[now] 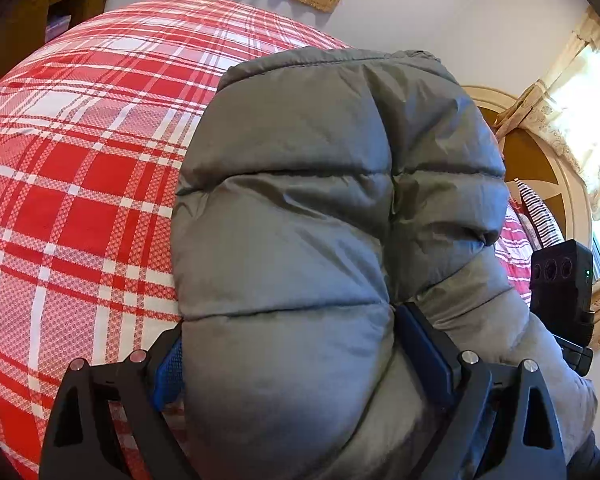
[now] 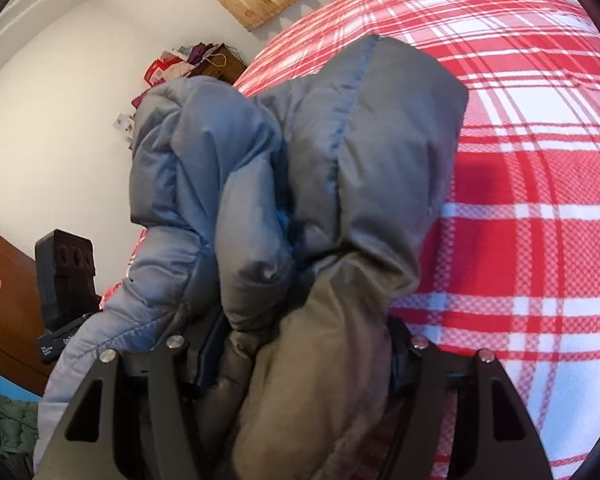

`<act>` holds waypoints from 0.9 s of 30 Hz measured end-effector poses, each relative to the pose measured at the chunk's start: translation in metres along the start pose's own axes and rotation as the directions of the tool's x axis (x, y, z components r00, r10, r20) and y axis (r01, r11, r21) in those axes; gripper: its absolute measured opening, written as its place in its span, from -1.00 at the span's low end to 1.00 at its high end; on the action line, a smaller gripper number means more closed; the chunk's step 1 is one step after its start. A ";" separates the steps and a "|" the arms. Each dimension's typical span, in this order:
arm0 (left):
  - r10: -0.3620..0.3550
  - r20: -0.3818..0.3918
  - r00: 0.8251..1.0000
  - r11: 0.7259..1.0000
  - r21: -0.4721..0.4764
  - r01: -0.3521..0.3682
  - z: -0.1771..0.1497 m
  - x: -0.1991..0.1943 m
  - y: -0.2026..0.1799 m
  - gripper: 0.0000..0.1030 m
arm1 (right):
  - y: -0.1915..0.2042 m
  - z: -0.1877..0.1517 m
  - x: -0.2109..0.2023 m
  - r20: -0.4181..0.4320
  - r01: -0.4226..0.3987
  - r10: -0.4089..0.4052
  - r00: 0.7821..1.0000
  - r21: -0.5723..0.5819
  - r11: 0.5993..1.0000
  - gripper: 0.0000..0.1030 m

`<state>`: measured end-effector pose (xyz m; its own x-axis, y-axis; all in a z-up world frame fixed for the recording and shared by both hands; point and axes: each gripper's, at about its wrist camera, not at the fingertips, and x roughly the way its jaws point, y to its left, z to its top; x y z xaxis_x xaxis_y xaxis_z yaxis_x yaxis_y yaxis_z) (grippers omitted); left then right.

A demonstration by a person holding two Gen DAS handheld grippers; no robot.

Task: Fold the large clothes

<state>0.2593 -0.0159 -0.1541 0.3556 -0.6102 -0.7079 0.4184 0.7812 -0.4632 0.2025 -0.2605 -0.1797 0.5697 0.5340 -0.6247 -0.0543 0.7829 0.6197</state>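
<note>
Garment: grey quilted puffer jacket (image 1: pixel 300 208), bunched, fills centre of both wrist views, above the red-and-white plaid bedsheet (image 1: pixel 80 184).
Left gripper (image 1: pixel 288 364): jaws spread wide, clamped around a thick padded fold of jacket, lower centre.
Right gripper (image 2: pixel 300 356): jaws part-spread, gripping a bunched fold, lower centre.
Background: cream curtain (image 1: pixel 580 92), upper right of left view.
</note>
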 end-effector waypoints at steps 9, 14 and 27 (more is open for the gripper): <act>-0.105 0.067 0.992 0.994 0.008 0.105 -0.013 -0.032 0.002 0.08 | 0.016 -0.015 0.000 -0.027 -0.090 0.092 0.995 0.077 0.993 -0.29; -0.091 0.117 0.989 0.995 0.049 0.086 -0.013 -0.074 -0.002 -0.01 | 0.045 -0.023 -0.001 -0.032 -0.209 0.212 0.977 0.083 0.974 -0.40; 0.169 0.228 0.959 0.975 0.103 -0.197 0.024 -0.181 0.048 -0.01 | 0.156 0.001 0.067 -0.061 -0.454 0.456 0.888 0.054 0.890 -0.42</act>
<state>0.2346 0.1286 -0.0355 0.6021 -0.4827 -0.6360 0.4241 0.8682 -0.2575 0.2332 -0.1028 -0.1243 0.4306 0.8509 -0.3009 -0.2623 0.4370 0.8604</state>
